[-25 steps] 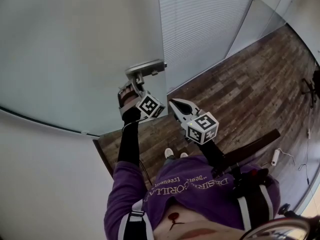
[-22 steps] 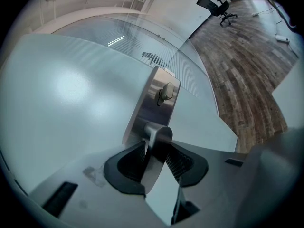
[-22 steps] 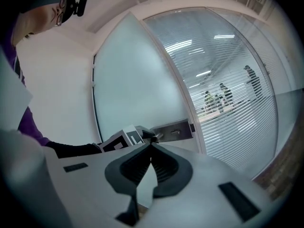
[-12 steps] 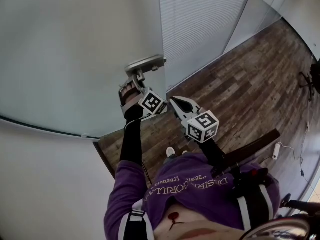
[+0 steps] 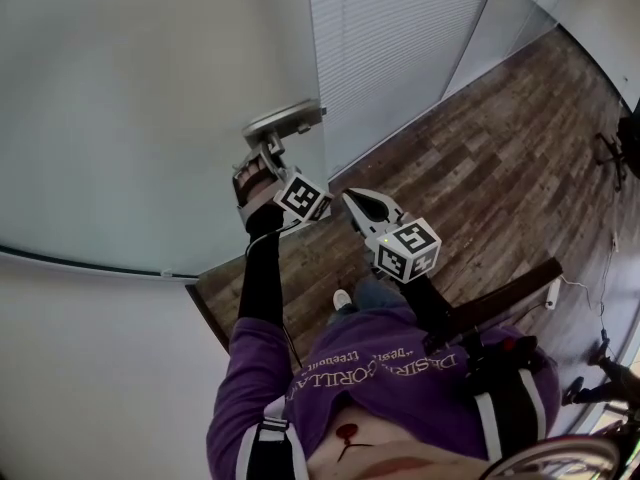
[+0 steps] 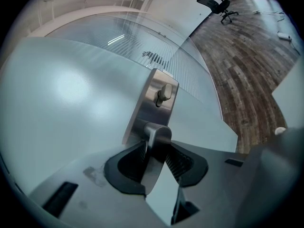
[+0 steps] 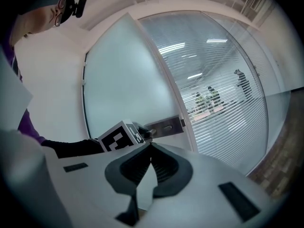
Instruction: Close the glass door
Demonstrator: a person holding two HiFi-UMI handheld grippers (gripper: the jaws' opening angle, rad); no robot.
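The frosted glass door (image 5: 150, 88) stands ajar, its free edge running down past a brushed metal lock plate (image 5: 285, 120). My left gripper (image 5: 268, 155) reaches up to that plate. In the left gripper view my left gripper (image 6: 156, 148) is shut on the door handle (image 6: 157, 134), a metal lever that comes out of the lock plate (image 6: 152, 103) under a small thumb turn (image 6: 165, 93). My right gripper (image 5: 350, 204) hangs to the right of the left one, away from the door. In its own view my right gripper (image 7: 151, 147) is shut with nothing between the pads.
A glass wall with horizontal blinds (image 5: 400, 38) stands right of the door edge. Wood plank floor (image 5: 500, 158) spreads right and below. A white wall (image 5: 90, 368) fills the lower left. A dark bar (image 5: 505, 298) crosses by my right arm. An office chair (image 6: 216, 4) stands far off.
The door edge and lock plate have shifted slightly left and up in the head view, and my left gripper has gone with them, still holding the handle. My right gripper has barely moved.
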